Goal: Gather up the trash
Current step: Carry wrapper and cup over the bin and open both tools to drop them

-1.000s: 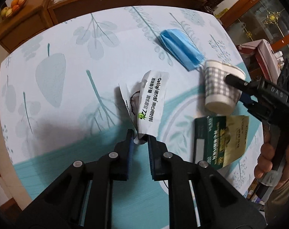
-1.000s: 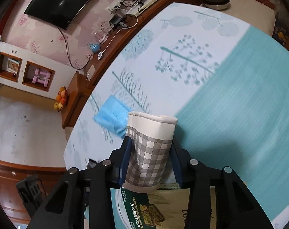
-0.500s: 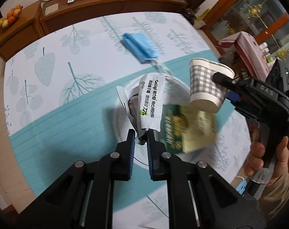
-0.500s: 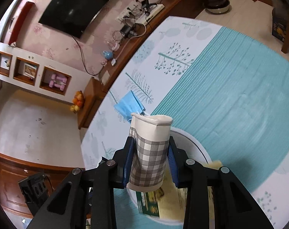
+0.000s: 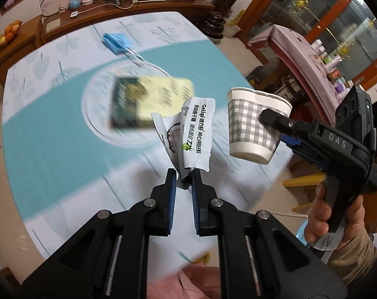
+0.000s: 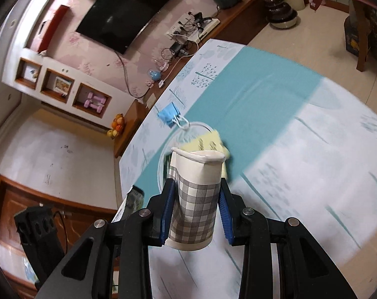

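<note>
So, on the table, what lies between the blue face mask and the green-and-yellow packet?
Only the mask's white ear loops on bare tablecloth; the left wrist view shows it.

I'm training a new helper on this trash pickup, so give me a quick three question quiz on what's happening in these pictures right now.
1. True or false: the left gripper is shut on the white wrapper.
2. What does the right gripper hold? A) blue face mask B) checked paper cup C) fruit bowl
3. Fill in: two items lie on the table, the blue face mask and the green and yellow ____.

Key: 1 true; 2 B, the checked paper cup; 3 packet.
</note>
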Tool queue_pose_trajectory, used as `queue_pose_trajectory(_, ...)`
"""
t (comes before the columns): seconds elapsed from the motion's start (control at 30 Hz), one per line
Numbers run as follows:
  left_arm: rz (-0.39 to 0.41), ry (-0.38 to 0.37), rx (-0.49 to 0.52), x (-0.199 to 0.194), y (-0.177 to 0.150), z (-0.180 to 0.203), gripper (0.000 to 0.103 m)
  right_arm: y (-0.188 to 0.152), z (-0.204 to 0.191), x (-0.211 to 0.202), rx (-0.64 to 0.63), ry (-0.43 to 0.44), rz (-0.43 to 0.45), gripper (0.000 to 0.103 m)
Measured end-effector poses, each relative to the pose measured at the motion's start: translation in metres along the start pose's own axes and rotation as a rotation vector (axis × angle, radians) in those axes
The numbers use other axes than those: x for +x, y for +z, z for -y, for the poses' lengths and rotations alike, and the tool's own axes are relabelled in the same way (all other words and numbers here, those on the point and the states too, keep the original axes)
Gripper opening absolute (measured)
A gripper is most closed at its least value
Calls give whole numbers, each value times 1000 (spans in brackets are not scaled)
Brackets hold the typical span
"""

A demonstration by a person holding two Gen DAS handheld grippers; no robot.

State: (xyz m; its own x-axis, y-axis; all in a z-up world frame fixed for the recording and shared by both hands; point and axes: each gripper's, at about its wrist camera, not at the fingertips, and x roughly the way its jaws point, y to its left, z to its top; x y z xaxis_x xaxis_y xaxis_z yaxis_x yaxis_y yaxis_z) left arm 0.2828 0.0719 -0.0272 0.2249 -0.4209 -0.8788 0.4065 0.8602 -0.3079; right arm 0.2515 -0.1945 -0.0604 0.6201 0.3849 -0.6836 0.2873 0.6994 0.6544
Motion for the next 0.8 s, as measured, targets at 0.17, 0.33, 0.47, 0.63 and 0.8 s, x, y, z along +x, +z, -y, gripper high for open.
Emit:
queue_pose_trajectory(0.17, -6, -15, -3, -1, -78, 71, 9, -62, 38, -71, -68, -17, -22, 32)
queue_pose_trajectory(0.33, -46, -24, -2, 9, -148, 127, 9, -123, 85, -119, -82, -48, -59, 32)
queue_pose_trajectory(0.47, -103, -15, 1, 28, -199, 161, 9, -169, 129, -139, -56, -83, -98, 32)
queue_pose_trajectory(0.63, -170, 20, 42, 64, -244, 185, 9, -218, 184, -134, -18, -153, -137, 33)
queue_pose_trajectory(0.8, -215, 66, 98, 124, -288, 190, 9, -272, 251, -101, 57, -205, -196, 33)
